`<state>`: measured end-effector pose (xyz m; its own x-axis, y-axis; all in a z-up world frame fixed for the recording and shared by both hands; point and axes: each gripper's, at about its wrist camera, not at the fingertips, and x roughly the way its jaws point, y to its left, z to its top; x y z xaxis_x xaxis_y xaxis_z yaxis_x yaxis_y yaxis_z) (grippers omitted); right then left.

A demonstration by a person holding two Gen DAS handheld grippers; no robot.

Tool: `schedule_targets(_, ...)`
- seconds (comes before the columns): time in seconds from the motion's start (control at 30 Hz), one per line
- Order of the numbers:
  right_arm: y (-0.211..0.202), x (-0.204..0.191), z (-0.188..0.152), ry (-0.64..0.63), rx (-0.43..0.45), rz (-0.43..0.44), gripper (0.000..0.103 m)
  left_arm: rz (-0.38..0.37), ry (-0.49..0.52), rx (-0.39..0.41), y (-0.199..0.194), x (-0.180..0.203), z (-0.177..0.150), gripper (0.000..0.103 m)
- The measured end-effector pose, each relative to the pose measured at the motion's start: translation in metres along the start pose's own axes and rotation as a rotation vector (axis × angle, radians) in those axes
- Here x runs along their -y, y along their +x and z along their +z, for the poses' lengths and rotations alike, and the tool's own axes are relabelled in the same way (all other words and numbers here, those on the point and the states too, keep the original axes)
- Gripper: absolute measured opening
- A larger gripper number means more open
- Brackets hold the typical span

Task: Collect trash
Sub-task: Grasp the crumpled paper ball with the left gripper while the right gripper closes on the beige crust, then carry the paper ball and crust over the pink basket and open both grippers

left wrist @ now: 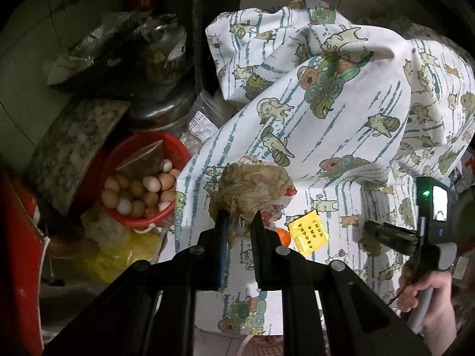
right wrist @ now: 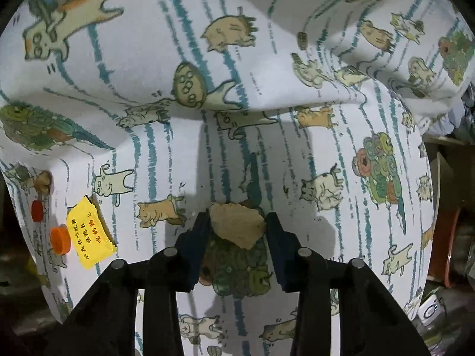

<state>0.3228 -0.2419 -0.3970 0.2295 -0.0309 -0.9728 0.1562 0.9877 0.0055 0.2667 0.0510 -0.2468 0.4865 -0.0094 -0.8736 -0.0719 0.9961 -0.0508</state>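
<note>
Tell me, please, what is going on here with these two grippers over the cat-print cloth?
A person is collecting trash off a cat-print cloth with two handheld grippers. The left gripper is shut on a crumpled brownish plastic bag. The right gripper points down at a tan scrap lying between its fingers; whether they press on it I cannot tell. A yellow packet, an orange cap and a red cap still lie on the cloth.

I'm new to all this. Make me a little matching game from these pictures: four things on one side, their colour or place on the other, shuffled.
Things:
1. eggs
2. packet
3. bottle cap
4. crumpled bag

Descriptions:
A. orange
B. in the left hand-held gripper
C. in a red bowl
D. yellow, with printed letters

Pairs: 1-C, 2-D, 3-A, 4-B
</note>
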Motion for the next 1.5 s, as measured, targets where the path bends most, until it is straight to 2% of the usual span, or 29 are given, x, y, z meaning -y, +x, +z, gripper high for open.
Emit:
schedule_targets(0.07,-0.010,0.007,0.000,0.025,0.012,0.024,0.041,0.022,0.020,0.017,-0.010,0.002,-0.004,0.014)
schedule_targets(0.17,-0.051,0.013,-0.007,0.044,0.058,0.132,0.041,0.012,0.030,0.042,-0.045,0.002,-0.019,0.014)
schedule_targets(0.23,-0.091,0.015,-0.016,0.011,0.130,0.194,0.041,-0.011,0.048,0.083,-0.072,0.006,-0.028,0.014)
schedule_targets(0.33,-0.145,0.012,-0.036,-0.040,0.243,0.176,0.041,-0.048,0.107,0.119,-0.102,0.016,-0.040,0.014)
schedule_targets(0.4,-0.178,0.015,-0.058,-0.049,0.284,0.238,0.041,-0.054,0.124,0.151,-0.118,0.021,-0.050,0.014)
schedule_targets(0.5,-0.209,0.029,-0.087,-0.024,0.321,0.319,0.041,-0.055,0.131,0.182,-0.128,0.029,-0.064,0.014)
schedule_targets(0.6,-0.221,0.035,-0.119,-0.013,0.333,0.365,0.041,-0.048,0.175,0.180,-0.120,0.042,-0.081,0.014)
schedule_targets(0.67,-0.216,0.035,-0.135,-0.029,0.313,0.393,0.041,-0.072,0.186,0.141,-0.106,0.048,-0.087,0.014)
schedule_targets(0.77,-0.191,0.037,-0.144,-0.025,0.254,0.372,0.041,-0.135,0.172,0.047,-0.085,0.053,-0.093,0.014)
schedule_targets(0.87,-0.166,0.042,-0.143,-0.008,0.152,0.466,0.041,-0.200,0.197,-0.056,-0.065,0.065,-0.103,0.014)
schedule_targets(1.03,-0.144,0.047,-0.145,0.018,0.090,0.455,0.041,-0.250,0.236,-0.263,-0.024,0.088,-0.141,0.014)
schedule_targets(1.17,-0.131,0.049,-0.147,0.042,0.033,0.485,0.041,-0.201,0.284,-0.364,0.007,0.102,-0.170,0.014)
schedule_targets(1.27,-0.125,0.046,-0.150,0.029,0.019,0.461,0.041,-0.157,0.327,-0.425,0.031,0.109,-0.193,0.015)
schedule_targets(1.4,-0.116,0.043,-0.156,0.023,-0.004,0.437,0.041,-0.128,0.327,-0.534,0.068,0.109,-0.223,0.015)
schedule_targets(1.5,-0.113,0.041,-0.158,0.010,-0.009,0.426,0.041,-0.103,0.385,-0.566,0.083,0.118,-0.242,0.016)
